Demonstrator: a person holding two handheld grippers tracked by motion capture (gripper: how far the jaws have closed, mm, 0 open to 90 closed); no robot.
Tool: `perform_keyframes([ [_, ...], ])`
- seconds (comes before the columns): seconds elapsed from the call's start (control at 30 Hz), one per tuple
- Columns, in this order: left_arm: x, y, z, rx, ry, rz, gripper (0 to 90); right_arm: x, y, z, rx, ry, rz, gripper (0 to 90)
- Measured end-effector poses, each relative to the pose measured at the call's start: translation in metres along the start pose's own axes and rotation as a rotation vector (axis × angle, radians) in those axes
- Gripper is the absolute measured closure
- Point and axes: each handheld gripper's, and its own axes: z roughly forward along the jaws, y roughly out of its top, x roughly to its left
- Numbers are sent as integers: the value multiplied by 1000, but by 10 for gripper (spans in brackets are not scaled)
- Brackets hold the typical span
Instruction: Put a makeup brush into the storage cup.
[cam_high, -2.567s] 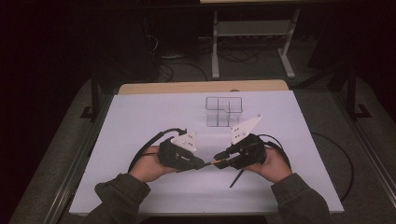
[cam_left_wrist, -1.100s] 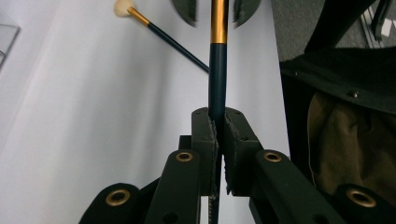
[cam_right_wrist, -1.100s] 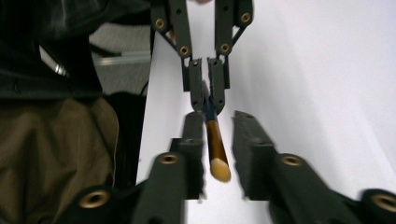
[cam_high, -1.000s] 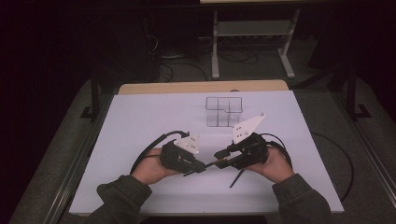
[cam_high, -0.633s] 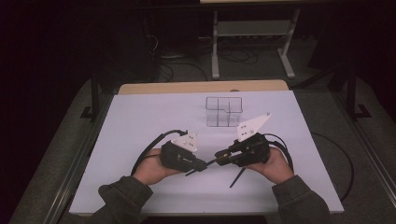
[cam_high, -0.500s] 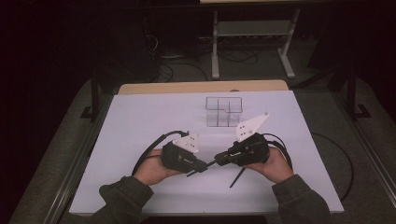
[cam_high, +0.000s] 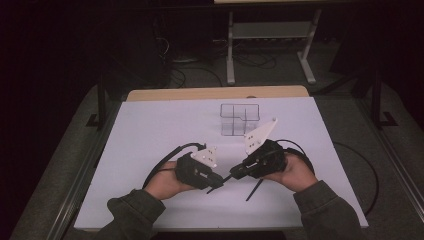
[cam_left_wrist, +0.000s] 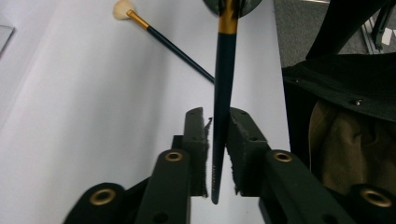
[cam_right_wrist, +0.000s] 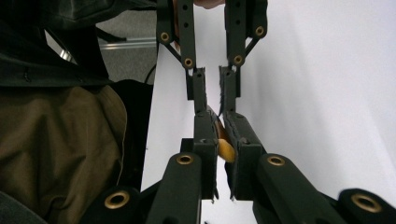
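High view: handover step, brush (cam_left_wrist: 223, 88) btwn both | L gripper (cam_high: 216, 184) jaws closed on handle | R gripper (cam_high: 234, 175) clamped on ferrule end | next: one lets go, carry to far organizer (cam_high: 240, 119)

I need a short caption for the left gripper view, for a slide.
Left gripper clamps the dark handle of a makeup brush; a second brush lies beyond on the white table.

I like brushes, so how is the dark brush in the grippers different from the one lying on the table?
The dark-handled brush is pinched between gripper jaws, off the table; the cream-tipped brush lies flat on the white table, untouched. Its bristles show; the held one's are hidden. Both have dark handles and gold collars.
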Motion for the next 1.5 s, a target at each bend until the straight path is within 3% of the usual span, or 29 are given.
perform_keyframes([
  [0.07, 0, 1, 0, -2, -2, 4, 827, 0, 2, 0, 7, -4, -2, 827],
  [0.23, 1, 0, -3, -18, -1, -7, 838, -1, 2, -1, -34, -15, 6, 818],
  [0.3, 1, -1, -4, -38, 4, -7, 840, -1, -1, -2, -75, -29, 22, 700],
  [0.33, 0, -1, -4, -47, 3, -14, 841, -1, -3, -3, -96, -31, 55, 686],
  [0.4, 1, -2, -5, -66, 7, -22, 840, -2, -7, -1, -125, -33, 67, 661],
  [0.6, 5, -4, -7, -126, 16, -62, 841, -2, -15, 4, -196, -35, 81, 720],
  [0.77, 4, -3, -7, -145, 18, -61, 841, -3, -15, 1, -234, -23, 93, 821],
  [0.9, 4, -2, -4, -132, 13, -55, 828, -3, -14, 2, -205, -14, 81, 828],
  [1.0, 2, -2, -1, -109, 30, -56, 752, -3, -11, 2, -168, -19, 68, 828],
  [1.17, 1, -2, 1, -105, 28, -49, 797, -2, -4, -1, -117, -25, 63, 829],
  [1.5, 2, -3, 4, -98, 19, -49, 842, -2, -2, 5, -132, -34, 43, 819],
])
